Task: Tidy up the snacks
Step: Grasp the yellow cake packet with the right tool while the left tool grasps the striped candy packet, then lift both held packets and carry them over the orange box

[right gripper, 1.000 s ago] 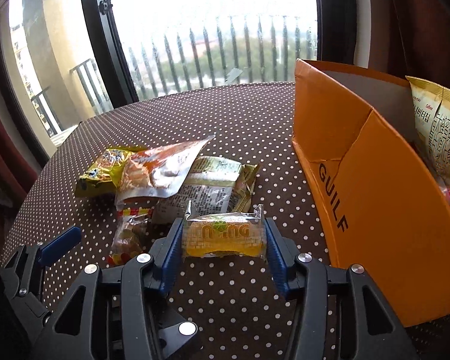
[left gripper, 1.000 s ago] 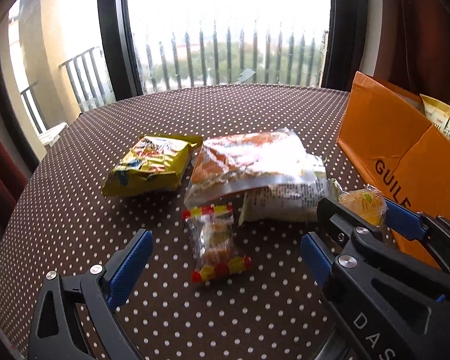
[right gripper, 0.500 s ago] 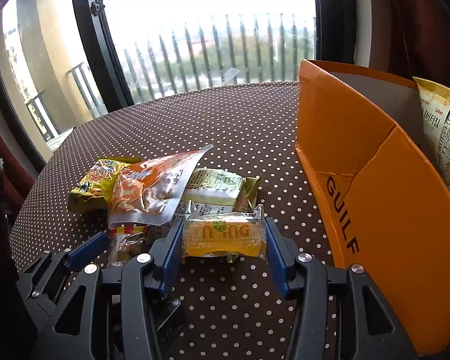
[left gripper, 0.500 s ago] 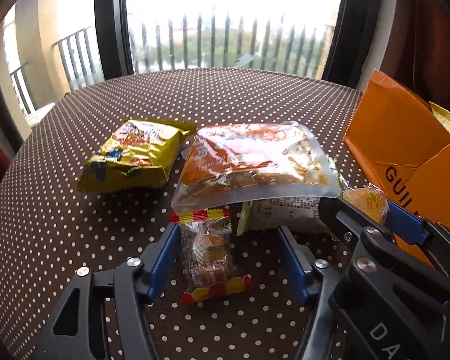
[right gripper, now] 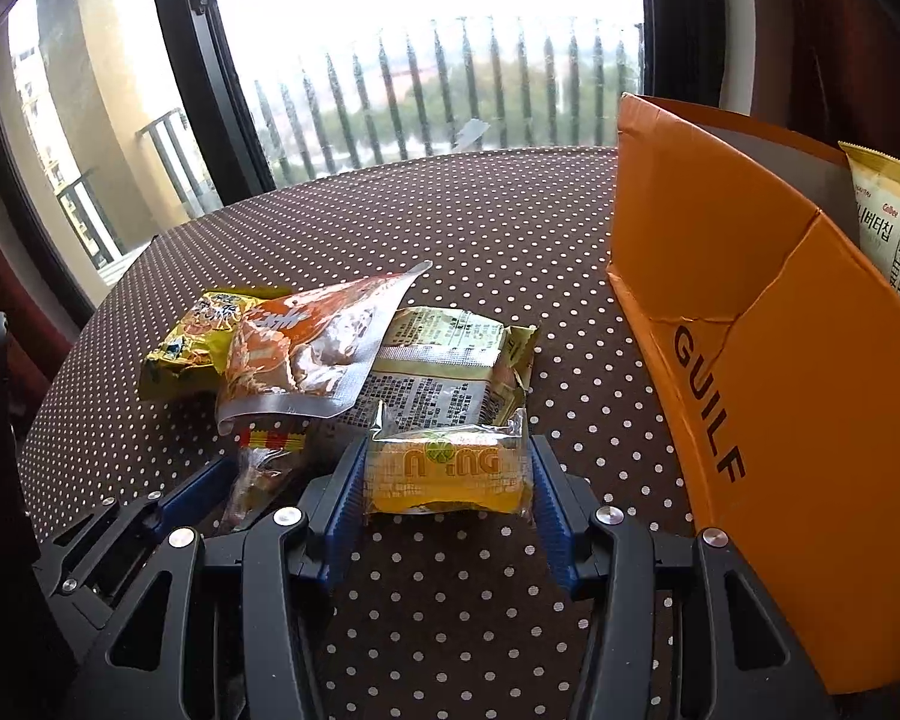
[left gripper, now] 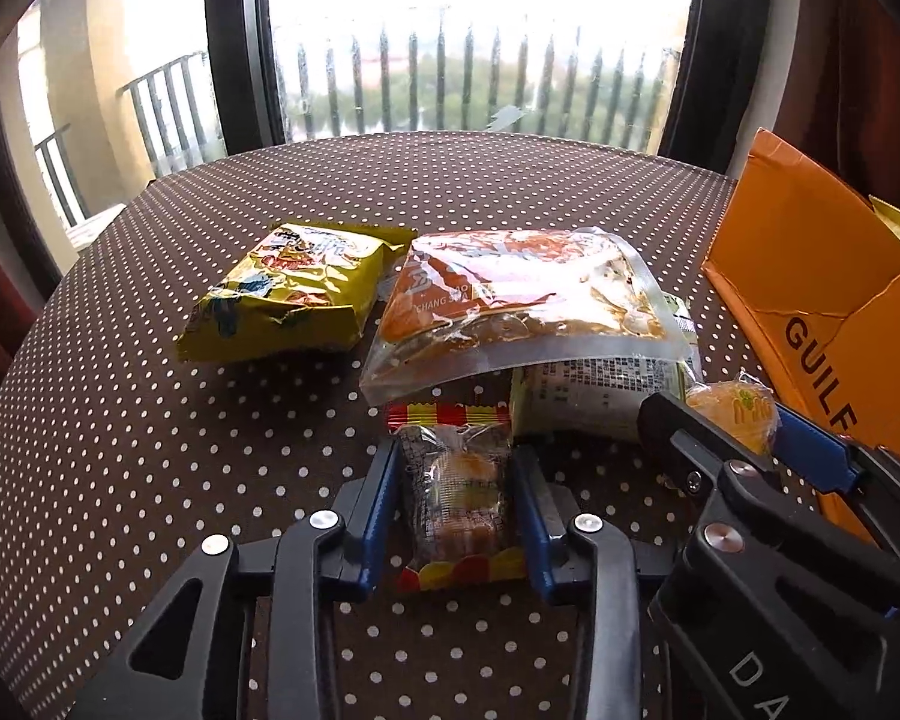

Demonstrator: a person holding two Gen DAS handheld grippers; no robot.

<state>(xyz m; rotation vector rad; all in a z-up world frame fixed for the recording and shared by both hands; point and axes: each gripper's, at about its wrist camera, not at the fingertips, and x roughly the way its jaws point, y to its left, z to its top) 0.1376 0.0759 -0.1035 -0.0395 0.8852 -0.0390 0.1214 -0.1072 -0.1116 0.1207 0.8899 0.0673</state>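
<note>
Pointing away lengthwise, candy packet [left gripper: 457, 501]

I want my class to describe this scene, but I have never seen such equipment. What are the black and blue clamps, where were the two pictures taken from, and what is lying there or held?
They are two hand-held grippers, each carrying a camera that looks along its fingers.

Left camera: the left gripper has just closed on a small clear candy packet.

Right camera: the right gripper grips a yellow cake packet.

On the dotted table lie a yellow chip bag, an orange pouch and a pale green packet. An orange cardboard box stands to the right.
</note>
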